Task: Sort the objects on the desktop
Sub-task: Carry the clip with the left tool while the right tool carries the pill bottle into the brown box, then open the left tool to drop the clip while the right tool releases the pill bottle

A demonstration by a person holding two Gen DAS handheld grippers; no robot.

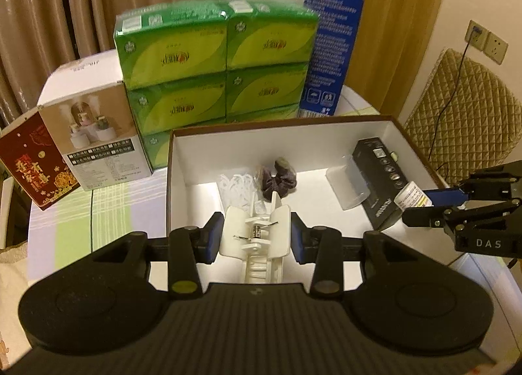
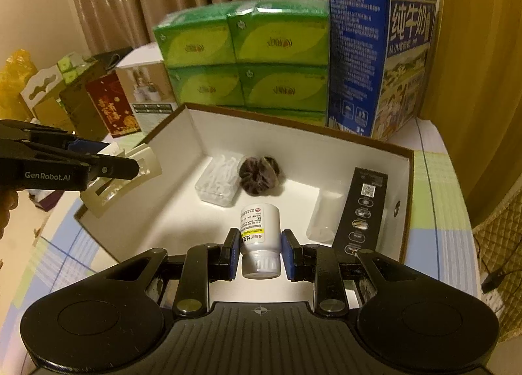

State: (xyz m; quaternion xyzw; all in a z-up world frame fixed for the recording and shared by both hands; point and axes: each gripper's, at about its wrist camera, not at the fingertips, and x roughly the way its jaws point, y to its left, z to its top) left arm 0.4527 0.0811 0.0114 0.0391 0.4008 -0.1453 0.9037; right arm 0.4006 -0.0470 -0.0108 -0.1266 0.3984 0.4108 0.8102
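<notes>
My left gripper (image 1: pixel 256 238) is shut on a white hair claw clip (image 1: pixel 257 234) and holds it above the near left part of an open white box (image 1: pixel 182 159). It also shows in the right wrist view (image 2: pixel 124 163), clip (image 2: pixel 130 176) in its jaws. My right gripper (image 2: pixel 259 252) is shut on a white pill bottle (image 2: pixel 261 234), cap towards the camera, over the box (image 2: pixel 359 149); it shows at the right in the left wrist view (image 1: pixel 421 203). In the box lie a dark scrunchie (image 2: pixel 259 176), a case of white floss picks (image 2: pixel 218 184), a clear container (image 2: pixel 321 216) and a black carton (image 2: pixel 362 208).
Behind the box stand stacked green tissue packs (image 1: pixel 215 61), a blue milk carton (image 2: pixel 378 58), a white humidifier box (image 1: pixel 98 143) and a red box (image 1: pixel 36 163). The table has a checked cloth (image 1: pixel 98 211). A quilted chair back (image 1: pixel 469 120) is at the right.
</notes>
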